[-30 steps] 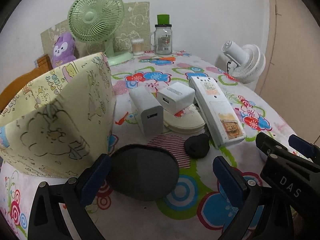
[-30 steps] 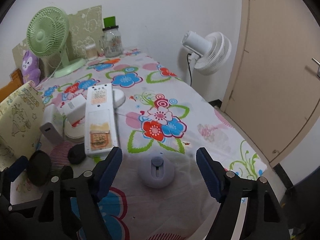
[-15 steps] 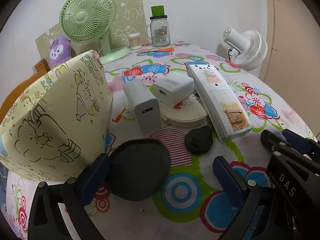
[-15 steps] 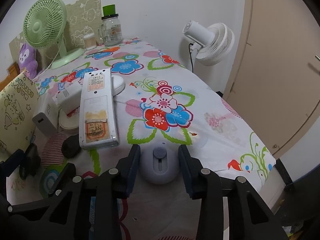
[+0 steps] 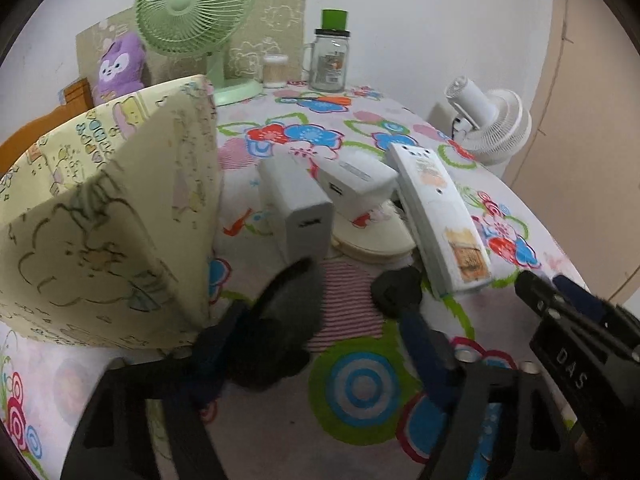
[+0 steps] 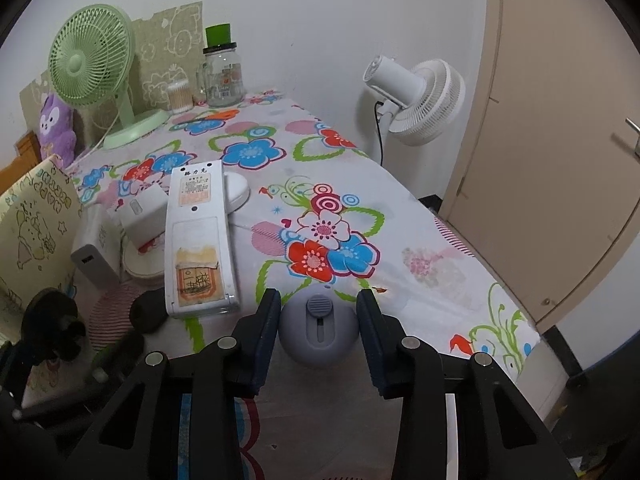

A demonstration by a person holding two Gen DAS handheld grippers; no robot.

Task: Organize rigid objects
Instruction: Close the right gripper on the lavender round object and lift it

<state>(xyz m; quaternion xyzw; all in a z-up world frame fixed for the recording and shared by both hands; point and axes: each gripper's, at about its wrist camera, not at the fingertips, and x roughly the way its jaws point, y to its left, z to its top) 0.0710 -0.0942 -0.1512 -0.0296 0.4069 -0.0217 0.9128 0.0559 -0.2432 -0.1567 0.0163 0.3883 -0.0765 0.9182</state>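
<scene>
My right gripper (image 6: pixel 318 326) is shut on a round lilac device (image 6: pixel 318 330) with a slider, near the table's front edge. My left gripper (image 5: pixel 320 332) is blurred; its jaws stand apart, with a black disc (image 5: pixel 280 320) tilted up between them against the left finger. Whether it grips the disc is unclear. Behind lie a white remote (image 5: pixel 438 216), also in the right wrist view (image 6: pixel 198 240), two white chargers (image 5: pixel 296 212) (image 5: pixel 356 184), a cream round lid (image 5: pixel 372 236) and a small black cap (image 5: pixel 396 292).
A yellow cartoon-print box (image 5: pixel 108 220) stands at the left. At the back are a green fan (image 5: pixel 196 20), a purple plush (image 5: pixel 120 68), a glass jar (image 5: pixel 330 60) and a swab cup (image 5: pixel 275 70). A white fan (image 6: pixel 416 100) and a door (image 6: pixel 560 140) are to the right.
The right gripper has closed on the lilac device. The left gripper has moved in on the black disc, which has tipped up off the table.
</scene>
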